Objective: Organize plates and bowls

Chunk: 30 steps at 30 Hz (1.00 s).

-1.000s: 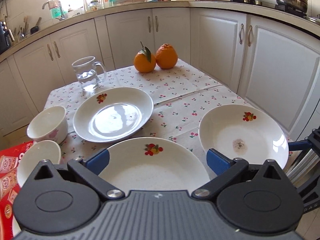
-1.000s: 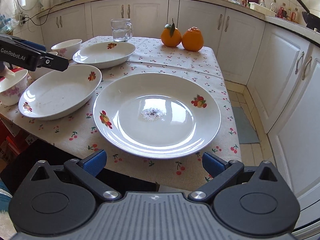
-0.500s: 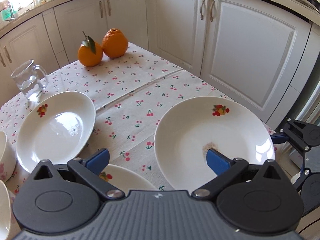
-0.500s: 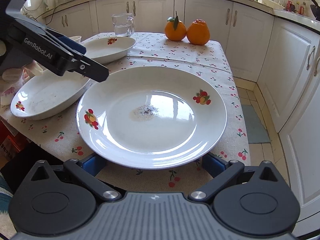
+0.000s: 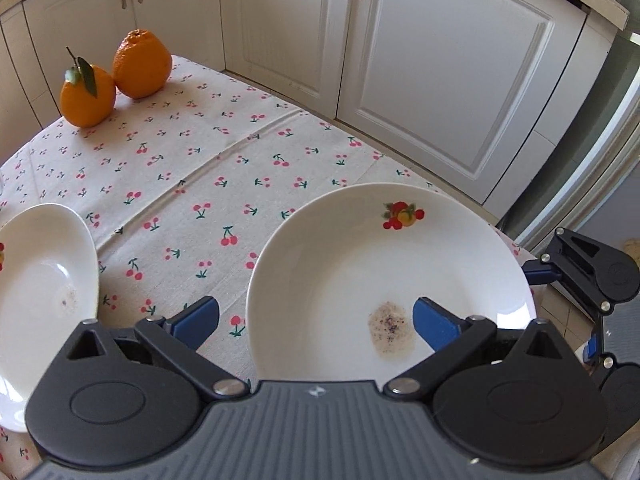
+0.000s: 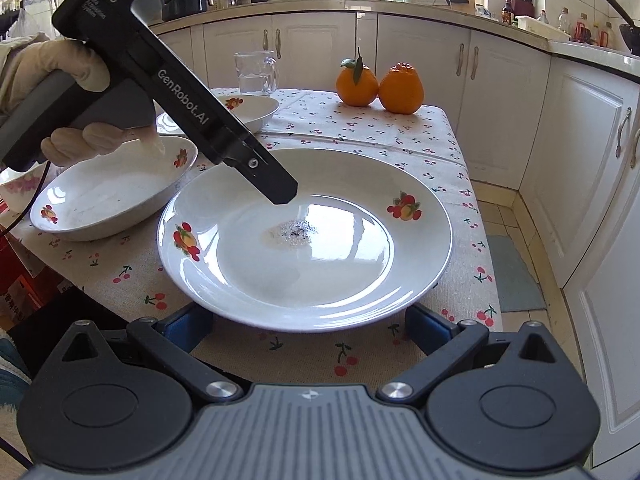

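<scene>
A large white plate (image 6: pixel 304 236) with fruit prints and a dark stain in its middle lies at the table's near right corner; it also shows in the left wrist view (image 5: pixel 384 280). My right gripper (image 6: pixel 308 326) is open, its jaws on either side of the plate's near rim. My left gripper (image 5: pixel 316 320) is open above the plate's left rim, one finger over the plate; its body (image 6: pixel 180 80) reaches in from the left. A deep white dish (image 6: pixel 116 188) lies left of the plate, another dish (image 6: pixel 248 110) and a small bowl (image 6: pixel 16 188) beyond.
Two oranges (image 6: pixel 378 84) and a glass mug of water (image 6: pixel 256 72) stand at the table's far side. White cabinets (image 5: pixel 440 60) run close along the right. The cherry-print tablecloth (image 5: pixel 208 168) covers the table. A red box (image 6: pixel 20 280) sits low at the left.
My left gripper has swung right, from over the deep dish to over the large plate. My right gripper has moved forward, bringing its jaws around the plate's near rim.
</scene>
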Tool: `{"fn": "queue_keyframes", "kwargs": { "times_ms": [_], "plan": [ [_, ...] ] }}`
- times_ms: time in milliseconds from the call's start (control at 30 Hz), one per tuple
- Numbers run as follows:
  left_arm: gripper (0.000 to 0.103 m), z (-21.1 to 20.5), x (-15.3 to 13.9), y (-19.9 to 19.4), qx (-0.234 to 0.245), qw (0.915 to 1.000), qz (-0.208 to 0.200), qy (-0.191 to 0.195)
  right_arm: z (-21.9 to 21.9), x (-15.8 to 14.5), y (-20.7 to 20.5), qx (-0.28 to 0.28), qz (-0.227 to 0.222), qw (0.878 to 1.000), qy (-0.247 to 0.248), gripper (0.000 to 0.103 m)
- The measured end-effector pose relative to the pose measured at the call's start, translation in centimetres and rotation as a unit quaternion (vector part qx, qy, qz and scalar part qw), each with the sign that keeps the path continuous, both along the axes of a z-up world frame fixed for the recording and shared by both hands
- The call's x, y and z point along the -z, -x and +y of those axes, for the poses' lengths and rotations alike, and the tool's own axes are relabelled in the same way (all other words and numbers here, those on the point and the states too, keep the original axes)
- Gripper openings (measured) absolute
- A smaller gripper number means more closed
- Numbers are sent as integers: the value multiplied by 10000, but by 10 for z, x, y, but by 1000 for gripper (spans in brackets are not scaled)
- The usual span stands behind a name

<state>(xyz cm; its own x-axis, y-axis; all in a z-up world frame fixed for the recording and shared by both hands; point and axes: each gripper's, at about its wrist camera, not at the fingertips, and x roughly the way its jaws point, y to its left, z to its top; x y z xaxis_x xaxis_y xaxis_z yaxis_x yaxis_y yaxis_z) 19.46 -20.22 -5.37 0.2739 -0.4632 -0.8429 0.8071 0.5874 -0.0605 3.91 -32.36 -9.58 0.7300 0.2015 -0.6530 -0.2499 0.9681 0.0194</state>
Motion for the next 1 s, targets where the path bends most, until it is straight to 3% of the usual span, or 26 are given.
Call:
{"fn": "queue_keyframes", "kwargs": {
  "times_ms": [167,267,367,767,1000],
  "plan": [
    [98,-11,5,-7,262,9996,78,-70,1,-1,-1,-20,39,10000,19,103],
    [84,-16,7,-10,403,9990,140,-137,2,-2,-2,-28,71,10000,30,103],
    [79,-19,10,-13,478,9984,229,-205,2,-2,-3,-50,74,9999,83,103],
    [69,-21,10,-21,627,9969,322,-338,3,-7,-4,-135,153,9997,125,99],
    [68,-22,11,-24,648,9966,373,-348,3,-8,-5,-125,211,9997,95,96]
  ]
}}
